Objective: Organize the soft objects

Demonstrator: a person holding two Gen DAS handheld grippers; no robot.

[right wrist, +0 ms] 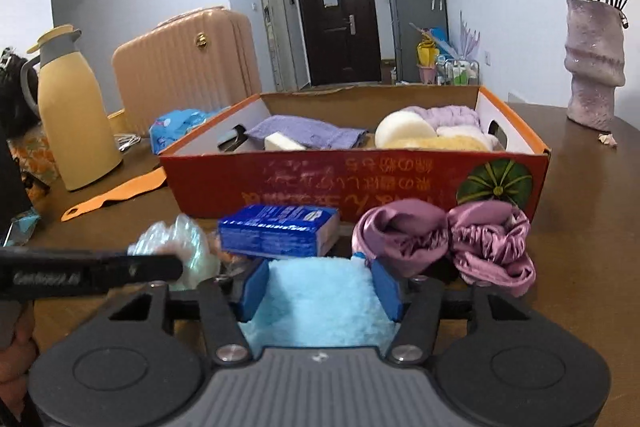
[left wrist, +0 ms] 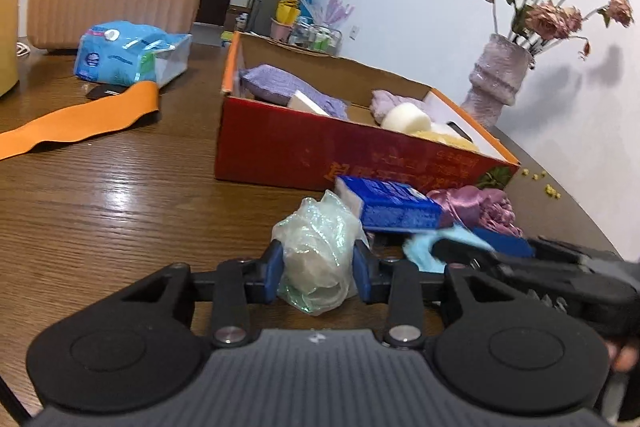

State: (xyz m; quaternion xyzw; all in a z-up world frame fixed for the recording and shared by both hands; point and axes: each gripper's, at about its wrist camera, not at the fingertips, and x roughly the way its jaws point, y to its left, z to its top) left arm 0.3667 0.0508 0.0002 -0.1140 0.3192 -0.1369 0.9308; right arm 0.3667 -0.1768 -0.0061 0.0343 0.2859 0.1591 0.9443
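My left gripper (left wrist: 318,267) is shut on a crumpled clear plastic bag (left wrist: 316,251), held just above the wooden table (left wrist: 120,211). My right gripper (right wrist: 320,291) is shut on a fluffy light-blue cloth (right wrist: 316,303). In front of both lie a blue tissue pack (right wrist: 276,237) and a purple satin cloth (right wrist: 444,239). Behind them stands an open red cardboard box (right wrist: 360,183) holding a purple towel (right wrist: 308,133), white sponges (right wrist: 404,131) and a yellow sponge. The right gripper shows in the left wrist view (left wrist: 500,251), the left one in the right wrist view (right wrist: 92,269).
A vase of dried roses (right wrist: 594,67) stands at the table's right. A yellow thermos jug (right wrist: 76,111), a pink suitcase (right wrist: 188,67), a blue wet-wipe pack (left wrist: 128,53) and an orange strap (left wrist: 80,123) are on the left.
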